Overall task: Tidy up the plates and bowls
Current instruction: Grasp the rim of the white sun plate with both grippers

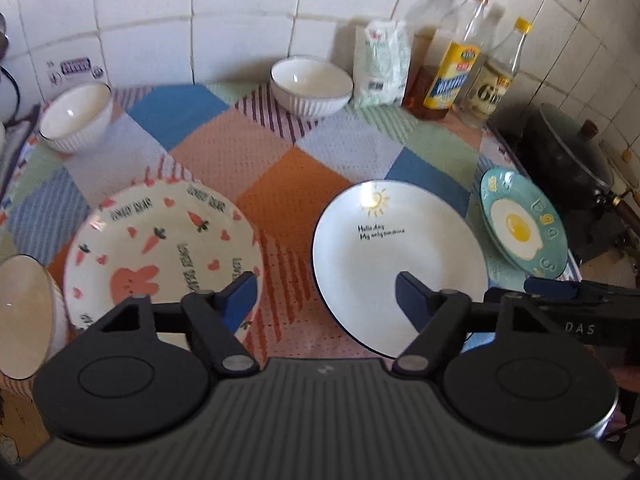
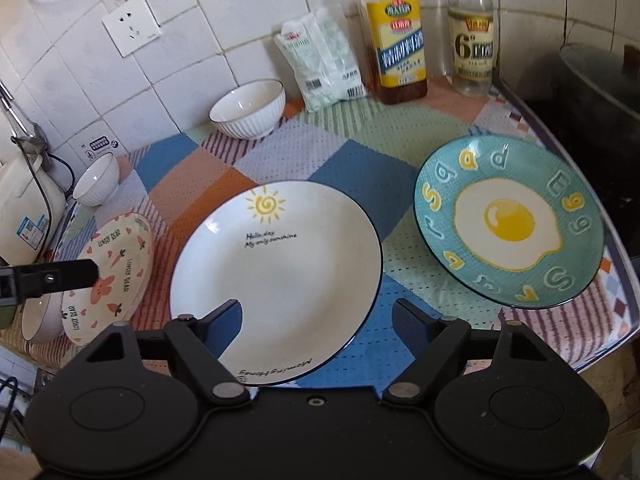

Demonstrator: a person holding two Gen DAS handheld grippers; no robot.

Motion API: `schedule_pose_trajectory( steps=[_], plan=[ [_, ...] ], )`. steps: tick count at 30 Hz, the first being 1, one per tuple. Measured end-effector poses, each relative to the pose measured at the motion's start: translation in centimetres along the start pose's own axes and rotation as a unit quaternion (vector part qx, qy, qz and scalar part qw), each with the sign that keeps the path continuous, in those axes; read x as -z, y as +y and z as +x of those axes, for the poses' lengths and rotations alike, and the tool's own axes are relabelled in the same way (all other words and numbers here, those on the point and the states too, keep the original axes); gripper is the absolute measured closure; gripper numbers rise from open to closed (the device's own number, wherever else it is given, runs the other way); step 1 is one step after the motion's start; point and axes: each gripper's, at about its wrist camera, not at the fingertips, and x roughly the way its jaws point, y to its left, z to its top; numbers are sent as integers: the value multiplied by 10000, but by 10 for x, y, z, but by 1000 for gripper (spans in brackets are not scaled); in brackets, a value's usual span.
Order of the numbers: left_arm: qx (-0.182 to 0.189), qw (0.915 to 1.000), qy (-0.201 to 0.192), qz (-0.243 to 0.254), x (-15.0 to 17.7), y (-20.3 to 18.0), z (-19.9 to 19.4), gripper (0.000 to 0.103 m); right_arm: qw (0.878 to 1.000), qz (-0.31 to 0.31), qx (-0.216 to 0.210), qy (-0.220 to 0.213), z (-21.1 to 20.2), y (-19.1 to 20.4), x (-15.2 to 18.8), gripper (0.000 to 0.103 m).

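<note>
Three plates lie on a patchwork cloth: a carrot-and-rabbit plate (image 1: 160, 248) (image 2: 112, 276) at the left, a white sun plate (image 1: 400, 264) (image 2: 280, 276) in the middle, a teal fried-egg plate (image 1: 524, 224) (image 2: 508, 220) at the right. Three white ribbed bowls stand upright: one at the back (image 1: 311, 86) (image 2: 248, 109), one at the far left (image 1: 76, 118) (image 2: 97, 179), one near the left front edge (image 1: 24, 316) (image 2: 38, 320). My left gripper (image 1: 325, 296) is open and empty, above the gap between the carrot and sun plates. My right gripper (image 2: 318, 312) is open and empty over the sun plate's near rim.
Oil and vinegar bottles (image 2: 394, 32) (image 2: 472, 40) and a white bag (image 2: 324, 56) stand at the back right. A dark wok (image 1: 568, 156) sits beyond the right edge. A rice cooker (image 2: 24, 216) stands at the far left. The tiled wall carries a socket (image 2: 130, 26).
</note>
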Motion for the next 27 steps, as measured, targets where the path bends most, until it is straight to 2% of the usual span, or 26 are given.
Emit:
schedule_pose_trajectory(
  steps=[2,5,7,9,11,12,13,14,15,17,18,22,27],
  plan=[
    [16,9997,235,69,2,-2,19,39,9999,54,-106,88,13,-10,2,29],
    [115,9982,569,127,3,-6,40,45,9993,189,-203,242,31,-26,4,39],
    [134,9970,734,186,3,-10,54,45,9979,348,-414,355,42,-38,5,39],
    [-56,9956,914,213,5,-13,67,45,9956,565,-642,396,50,-49,6,39],
    [-1,9939,1079,210,7,-16,75,48,9937,679,-807,368,55,-56,6,42],
    [5,9938,1084,251,8,-18,78,52,9935,654,-874,317,56,-58,6,51],
    [1,9936,1087,300,9,-20,80,61,9933,594,-940,301,56,-58,4,57],
    [-18,9939,1058,306,10,-21,82,74,9929,523,-1013,338,58,-58,3,71],
    [-143,9948,978,245,10,-20,83,78,9935,443,-995,325,59,-58,2,75],
    [-172,9953,954,-57,8,-12,88,89,9949,276,-944,224,61,-58,2,77],
    [-147,9950,961,-209,7,-8,89,89,9950,238,-948,213,63,-59,2,83],
    [-77,9949,901,-445,7,-3,93,89,9933,331,-1092,158,69,-67,-1,84],
    [-261,9956,904,-38,5,-14,92,88,9931,-124,-1167,74,65,-64,-3,84]
  ],
)
